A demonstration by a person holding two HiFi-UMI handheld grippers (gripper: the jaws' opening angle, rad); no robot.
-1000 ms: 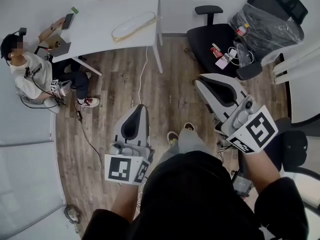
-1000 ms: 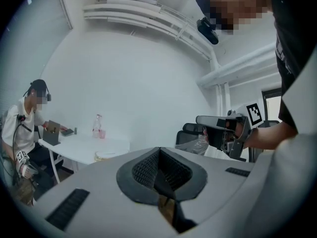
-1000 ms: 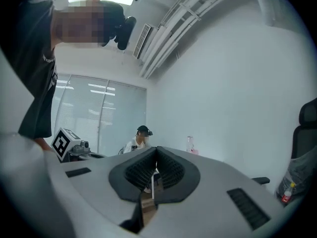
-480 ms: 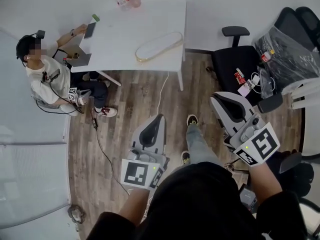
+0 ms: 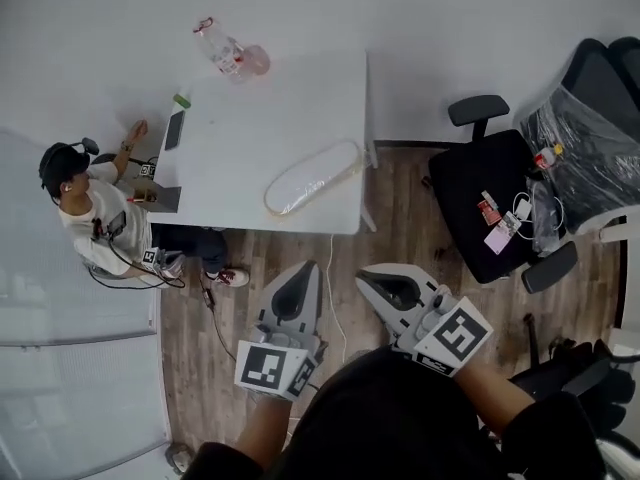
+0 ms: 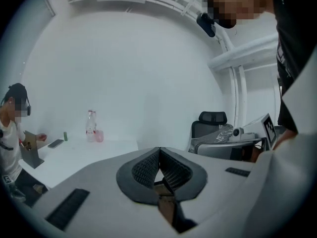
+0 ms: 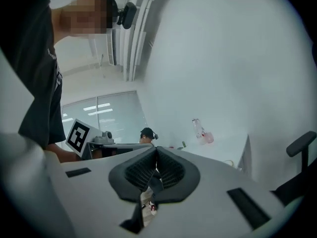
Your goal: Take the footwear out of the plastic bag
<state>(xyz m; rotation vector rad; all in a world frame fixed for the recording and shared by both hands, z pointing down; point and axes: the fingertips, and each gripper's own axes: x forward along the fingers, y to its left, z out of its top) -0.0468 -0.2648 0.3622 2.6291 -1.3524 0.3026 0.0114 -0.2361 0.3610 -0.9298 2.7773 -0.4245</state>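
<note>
A clear plastic bag (image 5: 312,176) with something long and pale inside lies on the white table (image 5: 250,118), near its front right corner. I cannot make out the footwear in it. Both grippers hang over the wooden floor, short of the table's front edge. My left gripper (image 5: 305,266) is shut and empty, its pads meeting in the left gripper view (image 6: 159,150). My right gripper (image 5: 362,276) is beside it, also shut with nothing held, as the right gripper view (image 7: 157,150) shows. The bag is hidden in both gripper views.
A bottle (image 5: 222,48) and pink cup (image 5: 255,60) stand at the table's far edge, a phone (image 5: 174,130) at its left. A person (image 5: 90,208) sits at the table's left end. A black office chair (image 5: 495,203) with small items stands right. A cable (image 5: 332,288) trails on the floor.
The table and bag have drawn closer and now lie straight ahead. My right gripper has swung left, close beside the left one. Both stay shut.
</note>
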